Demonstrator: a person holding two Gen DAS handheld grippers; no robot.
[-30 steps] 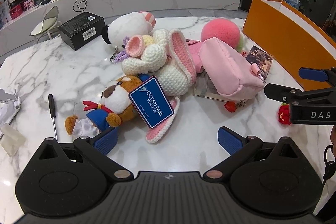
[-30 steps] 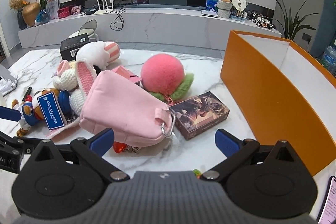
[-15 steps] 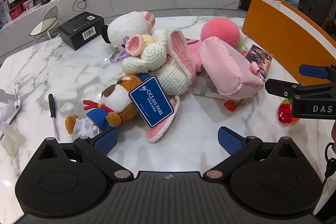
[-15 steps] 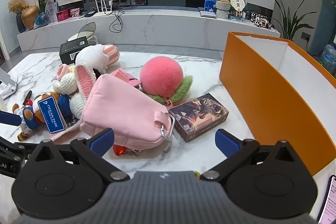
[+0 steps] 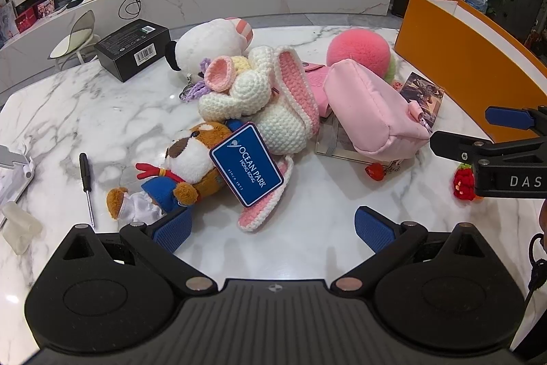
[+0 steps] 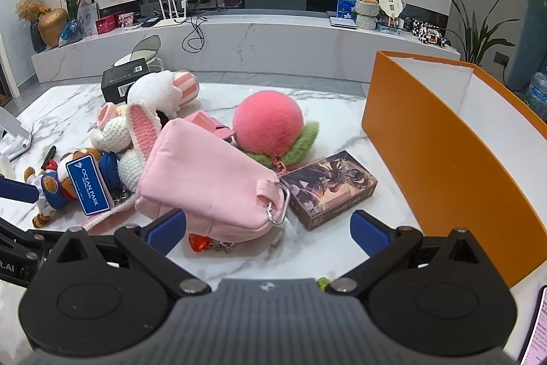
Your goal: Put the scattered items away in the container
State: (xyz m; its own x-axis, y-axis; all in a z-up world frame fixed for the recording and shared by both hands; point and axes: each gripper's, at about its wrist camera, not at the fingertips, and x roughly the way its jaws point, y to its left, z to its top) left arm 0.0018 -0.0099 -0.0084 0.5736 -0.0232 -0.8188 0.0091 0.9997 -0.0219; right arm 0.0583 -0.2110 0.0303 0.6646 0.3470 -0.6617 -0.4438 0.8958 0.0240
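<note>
1. On the marble table point(image 5: 85, 112), both grippers hold much the same pose as a second ago; the right-wrist view sits slightly higher and farther back from the heap, and the toys have not moved.
2. Left gripper point(image 5: 271, 224) has its blue pads spread apart, empty, near the plush dog point(image 5: 184, 166); right gripper point(image 6: 268, 226) is likewise spread wide, empty, its left pad just in front of the pink pouch point(image 6: 208, 183).
3. The dog's blue tag point(image 5: 247, 168) reads "OCEAN PARK HONG KONG"; "DAS" shows on the right gripper's side.
4. Crocheted rabbit point(image 5: 273, 105), pink pompom point(image 6: 268, 124) and card box point(image 6: 330, 188) lie scattered left of the orange container point(image 6: 441, 156), which holds nothing visible.
5. Beyond, a marble console carries a router and a teddy bear; a television hangs above.
</note>
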